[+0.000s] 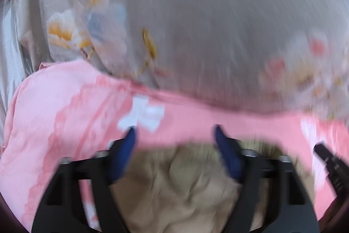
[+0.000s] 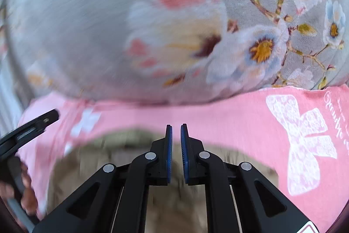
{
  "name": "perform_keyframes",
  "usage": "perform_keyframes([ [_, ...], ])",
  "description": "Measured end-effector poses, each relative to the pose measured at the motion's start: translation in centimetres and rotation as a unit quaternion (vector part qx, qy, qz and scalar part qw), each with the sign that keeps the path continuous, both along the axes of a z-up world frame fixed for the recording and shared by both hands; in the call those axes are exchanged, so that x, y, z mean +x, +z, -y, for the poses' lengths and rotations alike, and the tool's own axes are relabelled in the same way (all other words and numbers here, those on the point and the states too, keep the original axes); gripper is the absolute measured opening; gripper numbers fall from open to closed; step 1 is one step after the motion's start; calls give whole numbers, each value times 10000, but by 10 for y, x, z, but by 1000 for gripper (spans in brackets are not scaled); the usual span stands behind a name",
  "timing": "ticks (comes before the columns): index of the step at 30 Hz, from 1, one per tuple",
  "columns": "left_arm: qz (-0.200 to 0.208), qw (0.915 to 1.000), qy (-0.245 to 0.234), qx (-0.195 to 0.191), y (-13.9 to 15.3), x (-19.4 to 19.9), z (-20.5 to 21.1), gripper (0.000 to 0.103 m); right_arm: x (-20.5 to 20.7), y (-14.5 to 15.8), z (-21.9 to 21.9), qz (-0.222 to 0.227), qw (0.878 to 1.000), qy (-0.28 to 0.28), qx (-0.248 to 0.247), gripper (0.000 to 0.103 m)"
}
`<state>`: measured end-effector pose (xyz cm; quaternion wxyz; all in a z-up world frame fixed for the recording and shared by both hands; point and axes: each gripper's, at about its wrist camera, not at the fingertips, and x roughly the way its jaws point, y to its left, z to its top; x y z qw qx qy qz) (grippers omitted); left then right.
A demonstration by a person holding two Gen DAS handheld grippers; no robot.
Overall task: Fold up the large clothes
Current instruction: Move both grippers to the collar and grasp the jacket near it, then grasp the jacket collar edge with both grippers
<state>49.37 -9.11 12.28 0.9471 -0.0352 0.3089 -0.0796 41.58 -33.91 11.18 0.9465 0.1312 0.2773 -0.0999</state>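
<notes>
A beige crumpled garment (image 1: 174, 185) lies under both grippers on a pink cloth with white bows (image 1: 65, 115). My left gripper (image 1: 175, 130) is open, its blue fingertips wide apart above the garment's far edge, nothing between them. In the right wrist view the beige garment (image 2: 91, 163) fills the near ground, blurred. My right gripper (image 2: 176, 127) has its blue pads almost together with a thin gap, nothing visible between them. The pink cloth (image 2: 240, 119) runs across behind it. The left gripper's body (image 2: 28, 130) shows at the left edge.
A grey bedspread with large printed flowers (image 2: 174, 36) covers the far half of both views; it shows in the left wrist view too (image 1: 207, 25). Grey striped fabric (image 1: 8, 54) lies at the far left. The right gripper's body (image 1: 329, 161) shows at the right edge.
</notes>
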Motion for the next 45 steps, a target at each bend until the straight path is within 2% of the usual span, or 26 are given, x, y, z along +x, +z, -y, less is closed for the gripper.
perform_keyframes([
  [2, -102, 9997, 174, -132, -2, 23, 11, 86, 28, -11, 12, -104, 9988, -139, 461, 10],
  [4, -791, 9966, 198, -118, -27, 56, 27, 84, 50, -32, 14, -403, 9969, -186, 653, 10],
  [6, -1282, 9917, 71, -98, -52, 65, 33, 58, 62, -54, 6, -819, 9952, -81, 536, 10],
  [8, -1472, 9890, -168, -59, -69, 58, 37, 57, 52, -69, -8, -964, 9945, 229, 338, 10],
  [11, -1326, 9899, -360, 348, -88, 34, 38, 55, 27, -76, -25, -904, 9945, 468, -260, 10],
  [13, -1340, 9885, -420, 561, -104, 23, 36, 49, 15, -89, -28, -1059, 9920, 513, -459, 9],
  [14, -1317, 9881, -439, 661, -112, 19, 36, 48, 11, -98, -30, -1161, 9902, 521, -569, 3],
  [16, -1158, 9887, -450, 841, -123, 12, 38, 48, 9, -109, -30, -1204, 9886, 497, -757, 0],
  [19, -1015, 9885, -473, 1017, -134, 2, 40, 48, 7, -116, -28, -1178, 9895, 469, -689, 0],
  [25, -890, 9889, -414, 1117, -143, 5, 39, 50, 16, -126, -33, -1231, 9875, 401, -901, 0],
  [45, -734, 9888, -295, 1269, -150, 2, 48, 51, 20, -129, -19, -1169, 9908, 500, -464, 0],
])
